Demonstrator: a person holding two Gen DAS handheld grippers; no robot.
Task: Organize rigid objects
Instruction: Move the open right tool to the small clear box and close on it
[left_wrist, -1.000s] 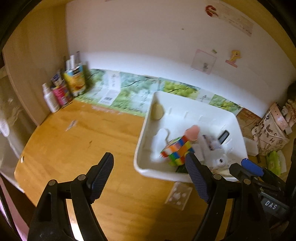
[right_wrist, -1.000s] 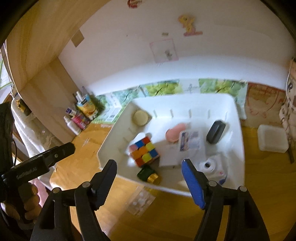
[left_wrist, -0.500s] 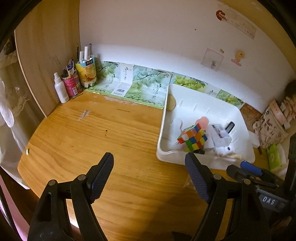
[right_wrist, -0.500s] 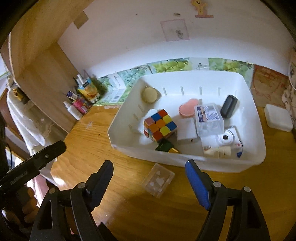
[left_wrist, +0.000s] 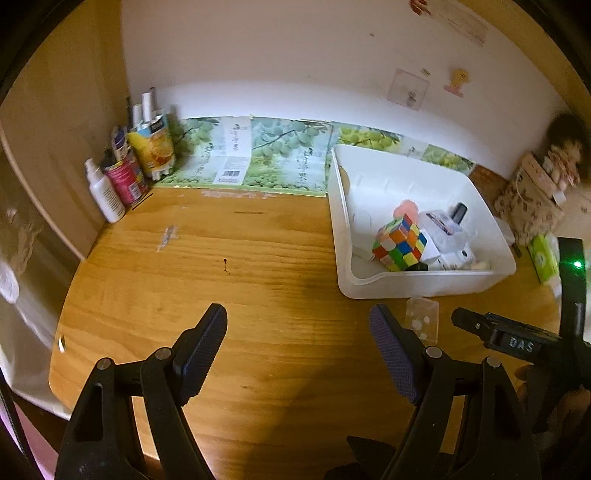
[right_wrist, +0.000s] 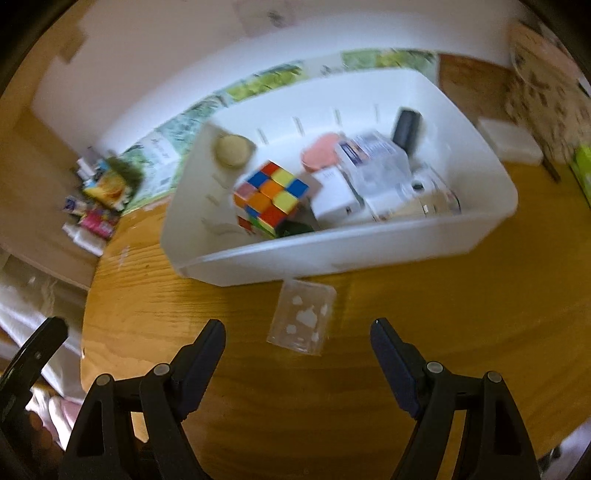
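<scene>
Fingers spread wide on both tools, nothing between them. The left gripper (left_wrist: 298, 354) hangs over bare wood near the front edge of the wooden table (left_wrist: 221, 280), jaws apart and empty. It has pulled back and swung left since half a second ago: the table's left stretch now fills its view, and the white bin (left_wrist: 424, 284) has slid toward the right side of the picture.

At the table's back-left corner stands a cluster of bottles and cans (left_wrist: 129, 173), against the green fruit-print sheet (left_wrist: 258, 155) that runs along the back edge. Moving right, the bin sits at the back-right part of the table. Inside it the colourful puzzle cube (left_wrist: 399, 243) lies toward the bin's front-left, with a round tan disc (right_wrist: 231, 150) near its back-left corner, a pink piece (right_wrist: 318, 154) behind the cube, a clear lidded box (right_wrist: 373, 162) to the right, and a dark oblong object (right_wrist: 406, 123) near the back wall.

Just in front of the bin's front wall, lying flat on the wood, is a small clear packet (right_wrist: 303, 318). The right gripper (right_wrist: 297, 354) sits directly before it, jaws open on either side of its line. A moment back that packet sat higher and smaller in the right view; now it is close, and the picture is blurred.
</scene>
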